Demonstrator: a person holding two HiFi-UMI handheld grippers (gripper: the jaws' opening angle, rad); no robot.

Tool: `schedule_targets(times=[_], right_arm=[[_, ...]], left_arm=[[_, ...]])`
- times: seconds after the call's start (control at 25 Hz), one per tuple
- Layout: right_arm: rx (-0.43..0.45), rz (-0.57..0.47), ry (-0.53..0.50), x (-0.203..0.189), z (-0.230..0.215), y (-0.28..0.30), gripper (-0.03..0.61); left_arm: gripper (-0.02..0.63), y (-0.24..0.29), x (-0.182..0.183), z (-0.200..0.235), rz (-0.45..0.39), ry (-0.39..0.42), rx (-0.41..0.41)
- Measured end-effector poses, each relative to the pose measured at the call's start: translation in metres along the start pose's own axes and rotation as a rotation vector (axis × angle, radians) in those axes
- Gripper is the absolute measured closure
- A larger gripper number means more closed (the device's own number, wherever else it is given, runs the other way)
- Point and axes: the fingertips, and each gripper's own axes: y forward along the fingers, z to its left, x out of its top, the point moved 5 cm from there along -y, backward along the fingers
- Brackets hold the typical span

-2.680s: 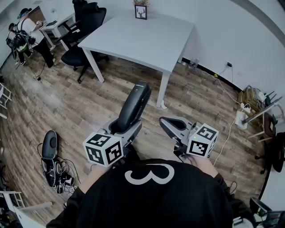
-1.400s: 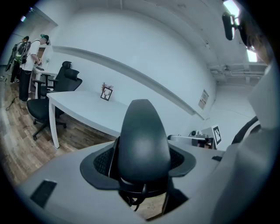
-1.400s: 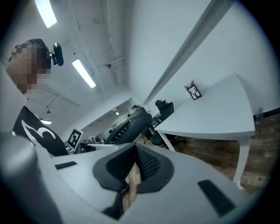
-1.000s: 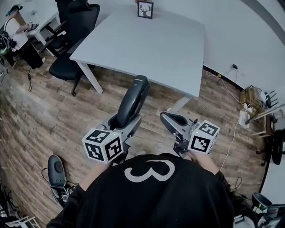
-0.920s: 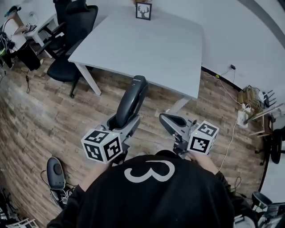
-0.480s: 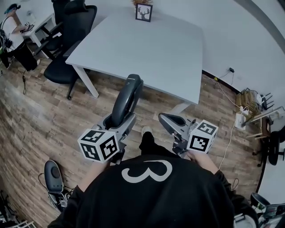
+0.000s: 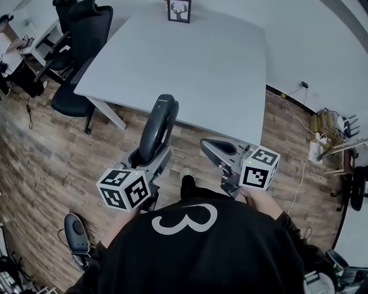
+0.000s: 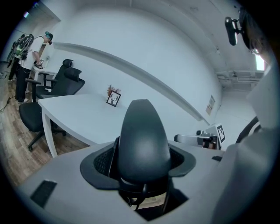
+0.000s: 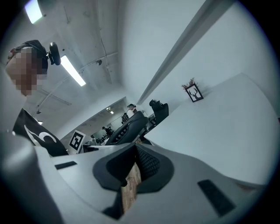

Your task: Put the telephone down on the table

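Note:
The telephone (image 7: 156,129) is a dark grey handset that stands up out of my left gripper (image 7: 147,161), which is shut on its lower end. Its top end reaches the near edge of the white table (image 7: 195,63). In the left gripper view the handset (image 8: 144,140) fills the space between the pads, with the table (image 8: 78,111) behind it. My right gripper (image 7: 208,148) hangs beside it to the right, over the wooden floor. Its jaws are together with nothing in them. The right gripper view shows the handset (image 9: 127,124) off to the left.
A small framed picture (image 7: 179,10) stands at the table's far edge. Black office chairs (image 7: 75,34) sit left of the table. A dark device with cables (image 7: 75,232) lies on the floor at lower left. Cables and boxes (image 7: 325,123) line the right wall.
Both grippers and the view have come closer to the table. The handset's top now reaches the table's near edge. The grip on it is unchanged.

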Motion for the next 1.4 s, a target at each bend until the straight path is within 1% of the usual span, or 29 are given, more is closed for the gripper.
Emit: schedule_targets(times=[0.28,0.44,0.56,0.72,0.84,1.0,1.16,1.28,1.4], right_arm=[[-0.015,-0.043,0.051,0.043,-0.073,0.010,0.571],[-0.024,-0.050,0.052,0.066,-0.110,0.006,0.571],[-0.023,-0.061,0.037,0.084,-0.130,0.005,0.571],[-0.019,-0.087,0.016,0.100,-0.143,0.011,0.571],[-0.023,-0.100,0.028,0.100,-0.143,0.010,0.571],[-0.057,-0.098,0.049,0.093,-0.148,0.005,0.571],[-0.095,-0.100,0.070,0.089,-0.155,0.002,0.571],[-0.117,-0.107,0.080,0.090,-0.160,0.002,0.571],[-0.128,-0.111,0.088,0.090,-0.164,0.004,0.571]], left_arm=[[0.325,0.079,0.039,0.011,0.051,0.019,-0.001],[0.325,0.119,0.062,0.009,0.048,0.032,0.003],[0.325,0.139,0.078,0.005,0.044,0.058,0.007],[0.325,0.153,0.088,0.005,0.062,0.083,0.008],[0.325,0.162,0.088,0.004,0.082,0.094,-0.004],[0.325,0.175,0.088,0.003,0.102,0.099,-0.034],[0.325,0.188,0.092,0.007,0.108,0.100,-0.047],[0.325,0.199,0.097,0.013,0.110,0.106,-0.046],[0.325,0.208,0.102,0.024,0.108,0.128,-0.028]])
